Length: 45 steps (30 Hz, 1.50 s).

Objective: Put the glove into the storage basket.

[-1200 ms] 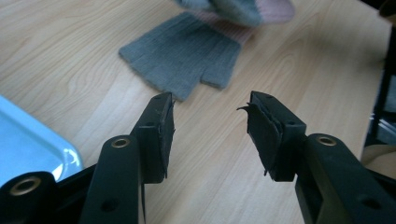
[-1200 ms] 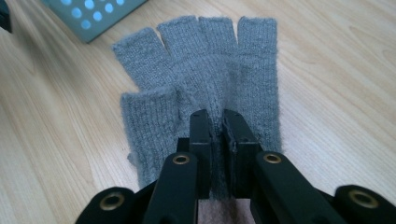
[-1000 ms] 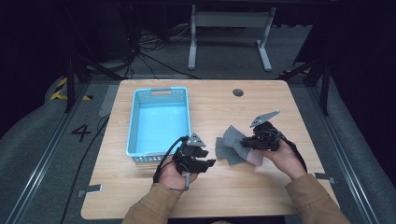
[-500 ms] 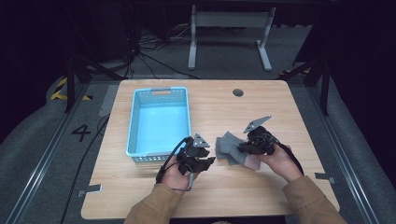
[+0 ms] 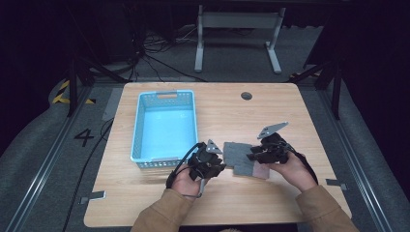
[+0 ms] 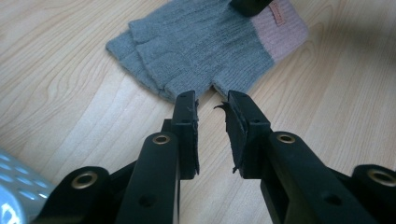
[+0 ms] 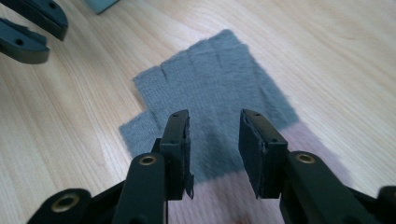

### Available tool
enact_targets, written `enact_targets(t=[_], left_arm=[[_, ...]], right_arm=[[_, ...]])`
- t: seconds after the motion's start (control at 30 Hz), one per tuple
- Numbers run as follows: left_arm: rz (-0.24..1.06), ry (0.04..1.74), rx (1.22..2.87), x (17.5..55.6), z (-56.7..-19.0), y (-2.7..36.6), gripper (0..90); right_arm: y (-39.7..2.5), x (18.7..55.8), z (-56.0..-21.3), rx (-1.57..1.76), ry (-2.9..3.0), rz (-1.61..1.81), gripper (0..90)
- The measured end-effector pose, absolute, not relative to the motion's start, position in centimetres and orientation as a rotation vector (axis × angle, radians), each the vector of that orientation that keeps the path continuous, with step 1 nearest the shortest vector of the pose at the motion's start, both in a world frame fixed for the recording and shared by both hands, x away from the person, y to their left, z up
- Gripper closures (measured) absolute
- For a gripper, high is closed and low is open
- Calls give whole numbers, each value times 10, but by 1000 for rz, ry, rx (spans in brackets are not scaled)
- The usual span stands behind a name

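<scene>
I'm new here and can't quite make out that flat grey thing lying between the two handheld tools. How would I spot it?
Start at the wooden table and find the light blue basket. Just right of it, nearer the person, lies a fingerless knitted glove. It is grey with a pink cuff, the one soft thing there.

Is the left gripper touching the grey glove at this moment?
Cannot tell. In the left gripper view the open left gripper has its tips right at the edge of the grey glove, but neither contact nor a gap shows plainly.

One glove (image 5: 240, 157), one basket (image 5: 164, 126), one table (image 5: 290, 111), two claws.
</scene>
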<state>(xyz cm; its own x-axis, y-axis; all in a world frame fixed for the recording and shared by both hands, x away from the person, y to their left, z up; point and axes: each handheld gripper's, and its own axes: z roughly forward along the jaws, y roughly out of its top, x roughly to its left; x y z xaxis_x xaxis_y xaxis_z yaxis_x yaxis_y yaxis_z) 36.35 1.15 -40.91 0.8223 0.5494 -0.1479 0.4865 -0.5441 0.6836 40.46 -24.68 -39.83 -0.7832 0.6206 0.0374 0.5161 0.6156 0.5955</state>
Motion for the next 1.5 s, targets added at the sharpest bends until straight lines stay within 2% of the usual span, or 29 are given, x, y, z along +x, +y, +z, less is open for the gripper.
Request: enact_targets(t=[0.13, 0.37, 0.5, 0.67, 0.87, 1.17, 1.37, 1.5], left_arm=[[111, 753, 2264, 365, -411, 10, 682], [121, 751, 2293, 365, -416, 6, 689], [124, 681, 2331, 366, -423, 1, 695], [67, 725, 2347, 371, -432, -4, 701], [25, 712, 2364, 376, -438, -6, 696], [67, 745, 2372, 380, -441, -7, 648], [82, 736, 2385, 383, -446, -13, 684], [144, 728, 2415, 384, -448, -19, 700]], right_arm=[[-266, 397, -390, 1008, 2611, 939, 623], [-298, 388, -385, 1075, 2542, 948, 615], [-307, 386, -387, 1095, 2524, 942, 604], [-319, 386, -397, 1121, 2525, 884, 607], [-322, 389, -409, 1137, 2555, 820, 615], [-314, 392, -425, 1097, 2626, 725, 635], [-314, 392, -425, 1101, 2623, 740, 639], [-315, 392, -427, 1111, 2623, 741, 647]])
